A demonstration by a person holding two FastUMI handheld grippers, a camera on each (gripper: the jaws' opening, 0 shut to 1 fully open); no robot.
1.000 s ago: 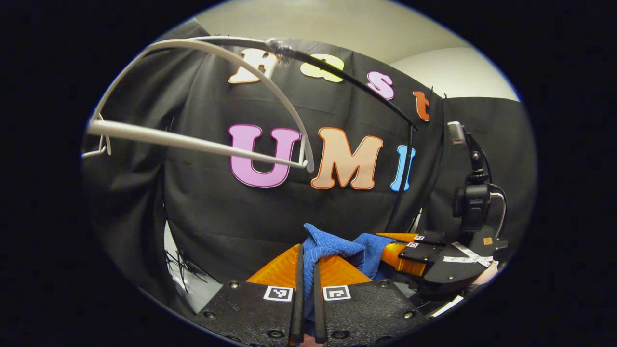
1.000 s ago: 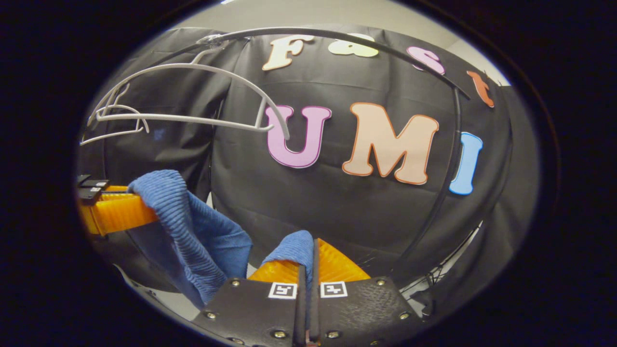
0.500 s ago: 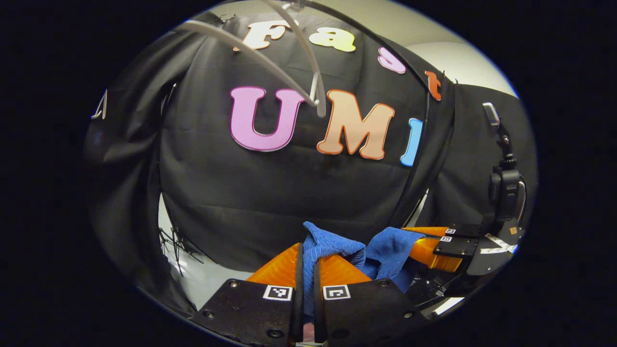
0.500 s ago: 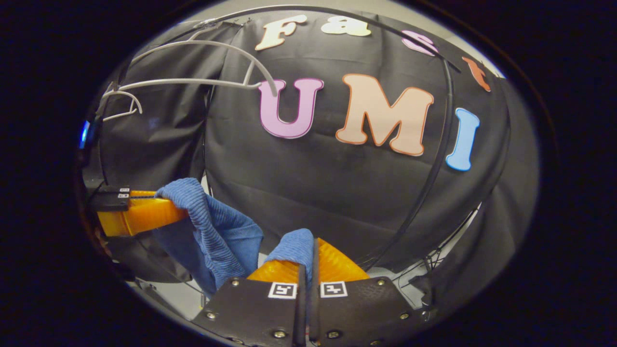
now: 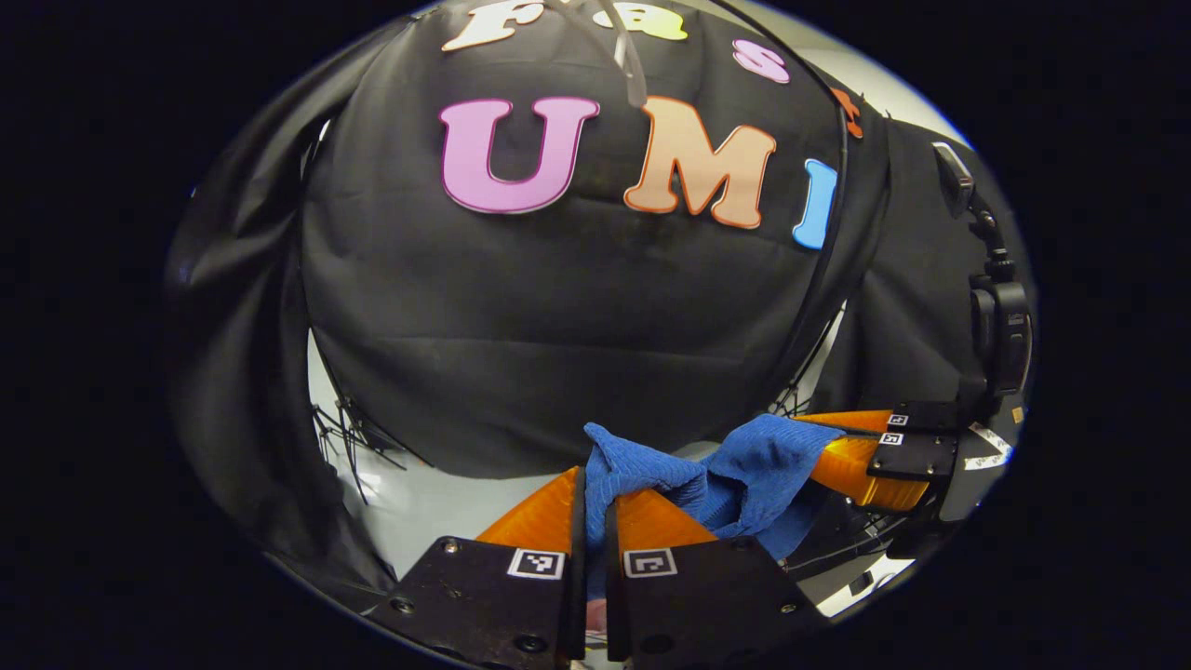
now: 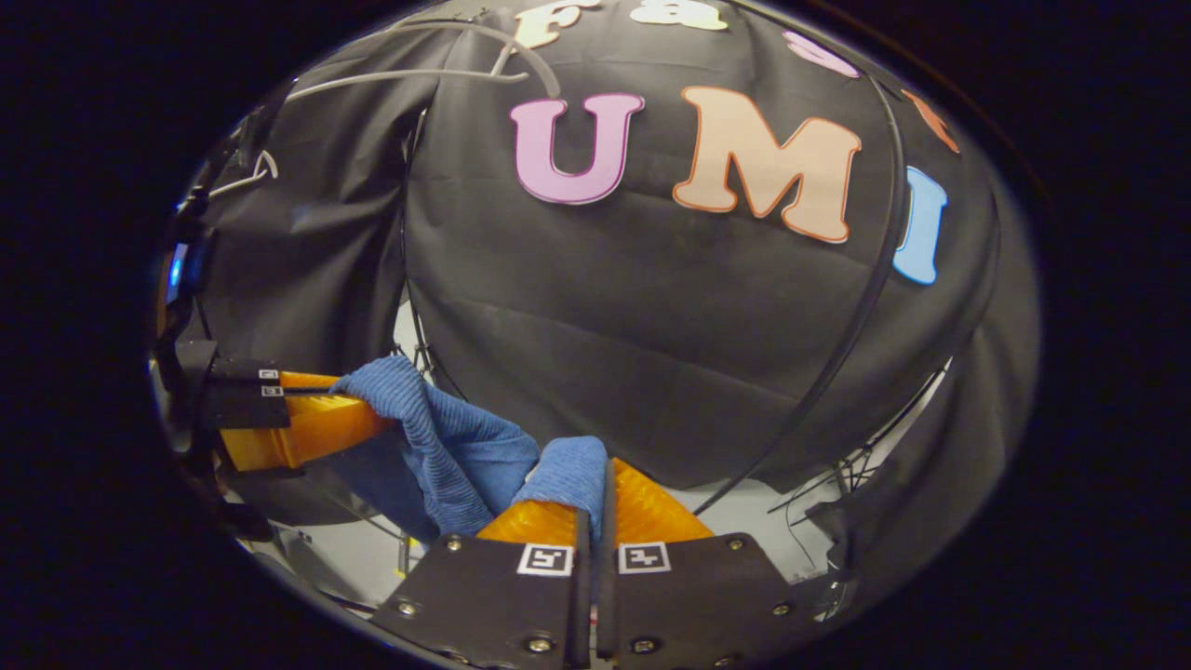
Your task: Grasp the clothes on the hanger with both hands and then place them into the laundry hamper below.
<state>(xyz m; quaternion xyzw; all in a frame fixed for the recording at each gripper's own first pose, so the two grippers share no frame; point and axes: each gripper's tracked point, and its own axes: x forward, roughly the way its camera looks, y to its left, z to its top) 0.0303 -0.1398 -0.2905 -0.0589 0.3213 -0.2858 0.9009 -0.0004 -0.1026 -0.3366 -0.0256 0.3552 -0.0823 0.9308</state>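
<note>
Blue garment (image 5: pixel 735 470) only partly visible: lower folds hidden behind the left hand-held gripper (image 5: pixel 593 507) at lower centre of the left gripper view; full shape and type indeterminate. White hanger (image 6: pixel 437 70) cut off at the upper left of the right gripper view; hook not visible. Right hand-held gripper (image 5: pixel 842 447) at the lower right of the left gripper view partly covered by cloth; fingertip contact obscured.

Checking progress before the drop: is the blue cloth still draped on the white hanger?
No, the blue cloth hangs between both claws, below the bare hanger.
</note>
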